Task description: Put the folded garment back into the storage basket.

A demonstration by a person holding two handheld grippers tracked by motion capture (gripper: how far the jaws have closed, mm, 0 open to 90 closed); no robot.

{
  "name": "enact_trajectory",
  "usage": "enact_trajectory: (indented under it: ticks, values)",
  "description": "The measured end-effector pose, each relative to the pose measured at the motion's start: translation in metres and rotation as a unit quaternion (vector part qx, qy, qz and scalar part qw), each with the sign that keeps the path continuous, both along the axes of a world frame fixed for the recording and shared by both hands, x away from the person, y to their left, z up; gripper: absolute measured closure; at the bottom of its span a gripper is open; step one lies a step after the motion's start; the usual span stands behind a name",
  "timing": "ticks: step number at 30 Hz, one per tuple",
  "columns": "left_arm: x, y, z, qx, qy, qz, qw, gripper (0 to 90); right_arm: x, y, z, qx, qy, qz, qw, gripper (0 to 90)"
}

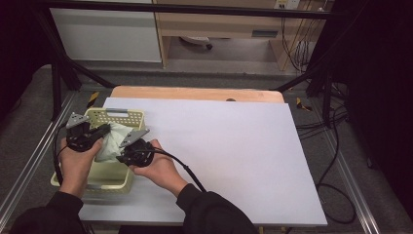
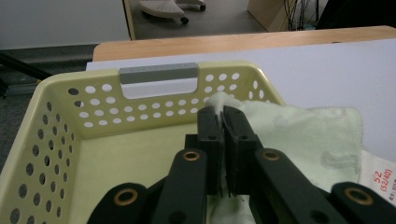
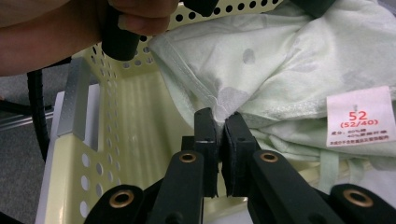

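Observation:
A pale green garment (image 1: 111, 141) with a white size tag (image 3: 357, 116) hangs over the right rim of a yellow perforated basket (image 1: 116, 115) at the table's left edge. My left gripper (image 1: 101, 129) is over the basket, its jaws shut on a fold of the garment (image 2: 299, 135). My right gripper (image 1: 127, 141) pinches the garment's seamed edge (image 3: 219, 100) from the basket's right side, its jaws shut on the cloth. In the left gripper view the gripper (image 2: 221, 112) has cloth showing between its pads. In the right gripper view the gripper (image 3: 220, 119) bites the hem.
A white sheet (image 1: 234, 146) covers the wooden table (image 1: 195, 92). The basket has a grey handle (image 2: 159, 73) on its far wall. Black frame bars (image 1: 58, 63) and cables (image 1: 336, 146) surround the table; cables trail from both grippers.

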State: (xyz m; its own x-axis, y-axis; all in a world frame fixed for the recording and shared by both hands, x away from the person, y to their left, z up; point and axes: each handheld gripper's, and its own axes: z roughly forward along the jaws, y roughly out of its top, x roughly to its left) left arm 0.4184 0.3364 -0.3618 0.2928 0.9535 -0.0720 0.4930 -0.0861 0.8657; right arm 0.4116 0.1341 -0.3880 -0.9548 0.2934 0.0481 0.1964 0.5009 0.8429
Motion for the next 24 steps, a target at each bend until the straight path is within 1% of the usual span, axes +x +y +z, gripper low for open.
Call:
enact_trajectory:
  ticks: [4,9,15,18,20,22,24]
  values:
    - [0.000,0.003,0.000,-0.001,0.001,0.003,1.0000,86.5,0.001,0.002,0.000,-0.002,-0.001,0.000,1.0000,86.2]
    - [0.001,0.004,-0.001,0.003,0.003,0.005,1.0000,86.5,0.001,0.005,0.000,-0.007,-0.002,0.000,1.0000,86.2]
    - [0.002,0.007,-0.003,0.004,0.004,0.008,1.0000,86.4,0.003,0.007,-0.001,-0.012,0.002,-0.006,0.9999,86.2]
    - [0.002,0.008,-0.004,0.001,0.005,0.008,1.0000,86.4,0.003,0.008,-0.002,-0.014,0.001,-0.005,0.9999,86.1]
    - [0.003,0.008,-0.005,-0.007,0.003,0.008,0.9999,86.3,0.004,0.009,-0.003,-0.014,0.001,-0.005,0.9999,86.1]
    - [0.003,0.008,-0.006,-0.012,0.002,0.003,0.9999,85.9,0.003,0.010,-0.003,-0.015,0.002,-0.004,0.9999,86.1]
    - [0.004,0.007,-0.009,-0.013,0.007,-0.014,0.9998,82.9,0.003,0.010,-0.003,-0.018,0.000,-0.001,0.9998,85.2]
